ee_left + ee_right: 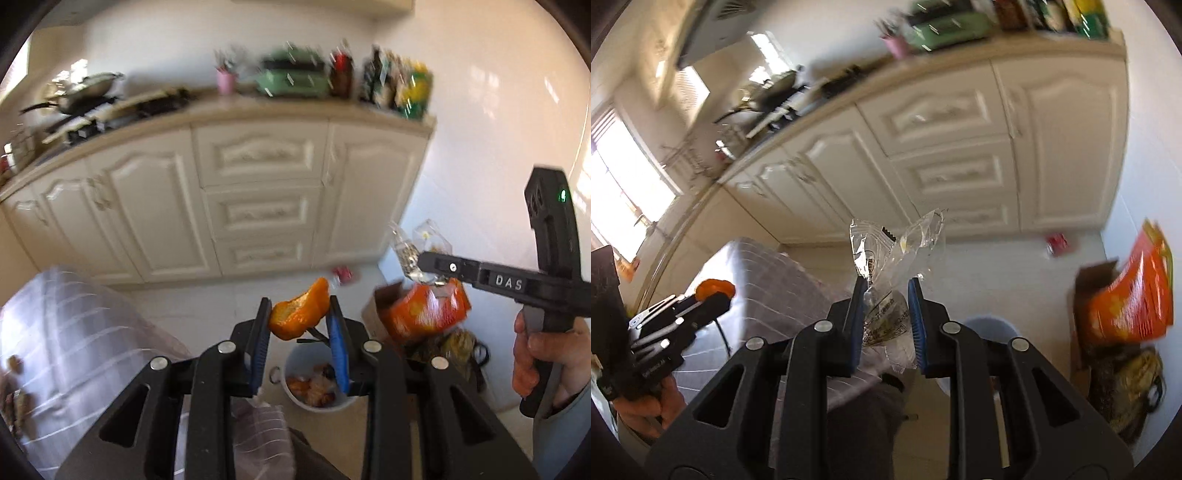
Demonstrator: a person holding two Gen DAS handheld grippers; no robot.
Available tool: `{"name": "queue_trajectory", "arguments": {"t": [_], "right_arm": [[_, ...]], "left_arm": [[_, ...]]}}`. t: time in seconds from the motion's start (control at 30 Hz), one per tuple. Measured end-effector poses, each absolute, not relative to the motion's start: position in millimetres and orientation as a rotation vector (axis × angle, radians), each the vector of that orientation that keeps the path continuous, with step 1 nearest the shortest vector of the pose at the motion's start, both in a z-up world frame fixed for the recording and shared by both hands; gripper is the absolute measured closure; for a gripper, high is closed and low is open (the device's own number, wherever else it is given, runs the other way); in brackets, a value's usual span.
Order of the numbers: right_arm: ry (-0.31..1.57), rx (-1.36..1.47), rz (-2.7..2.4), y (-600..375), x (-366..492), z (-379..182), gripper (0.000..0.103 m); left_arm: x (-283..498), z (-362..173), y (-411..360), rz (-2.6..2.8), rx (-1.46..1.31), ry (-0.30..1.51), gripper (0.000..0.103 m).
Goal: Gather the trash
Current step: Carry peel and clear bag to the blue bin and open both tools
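left gripper: we note jaws narrow, clamped on orange peel. right gripper: we note jaws narrow, pinching clear plastic wrapper.

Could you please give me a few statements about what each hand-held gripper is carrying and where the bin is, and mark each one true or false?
1. The left hand-held gripper is shut on a curled orange piece of fruit peel. True.
2. The right hand-held gripper is empty. False: it is shut on a crumpled clear plastic wrapper.
3. The round white plastic bin on the floor already holds scraps. True.
4. The bin stands on the kitchen counter. False: it stands on the floor, below the left hand-held gripper.
5. An orange printed plastic bag lies on a brown cardboard box near the wall. True.
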State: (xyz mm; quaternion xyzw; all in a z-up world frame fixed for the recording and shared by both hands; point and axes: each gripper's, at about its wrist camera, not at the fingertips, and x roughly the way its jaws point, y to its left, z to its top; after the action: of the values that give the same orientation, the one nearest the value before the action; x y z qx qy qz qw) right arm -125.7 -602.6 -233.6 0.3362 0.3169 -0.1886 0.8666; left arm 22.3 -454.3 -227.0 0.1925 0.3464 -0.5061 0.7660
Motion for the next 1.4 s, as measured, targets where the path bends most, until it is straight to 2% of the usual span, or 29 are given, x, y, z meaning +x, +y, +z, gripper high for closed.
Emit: {"name": "queue_trajectory", "arguments": {"t": [0.3, 0.6, 0.63, 0.73, 0.77, 0.8, 0.83, 0.93, 1.17, 1.4], "right_arm": [[0.796, 0.871, -0.424, -645, -117, -328, 0.08], [0.888, 0.981, -0.432, -667, -92, -382, 0.08], [0.895, 0.992, -0.432, -669, -90, -386, 0.079], [0.925, 1.016, -0.45, -672, -85, -402, 0.077], [0.932, 1.025, -0.457, -673, -85, -406, 0.065], [0.937, 1.037, -0.469, -674, -86, -410, 0.028], [0.926, 1.042, -0.488, -674, -89, -413, 0.019], [0.921, 1.063, -0.495, -673, -92, -418, 0.018], [0.923, 1.048, -0.542, -668, -99, -412, 0.006], [0.912, 1.028, -0.57, -660, -101, -395, 0.006]], "left_arm": [[10, -328, -543, -1.092, 0.656, 0.898, 0.074], [25, -400, -596, -1.012, 0.818, 0.994, 0.071], [27, -403, -596, -1.007, 0.821, 1.0, 0.069], [36, -409, -599, -0.981, 0.815, 1.022, 0.026], [38, -408, -598, -0.978, 0.805, 1.014, 0.024], [40, -406, -597, -0.974, 0.8, 1.011, 0.022], [41, -406, -598, -0.97, 0.798, 1.016, 0.02], [44, -400, -594, -0.974, 0.765, 1.029, 0.018], [40, -379, -585, -0.983, 0.709, 1.014, 0.017], [36, -340, -566, -1.002, 0.628, 0.968, 0.014]]}}
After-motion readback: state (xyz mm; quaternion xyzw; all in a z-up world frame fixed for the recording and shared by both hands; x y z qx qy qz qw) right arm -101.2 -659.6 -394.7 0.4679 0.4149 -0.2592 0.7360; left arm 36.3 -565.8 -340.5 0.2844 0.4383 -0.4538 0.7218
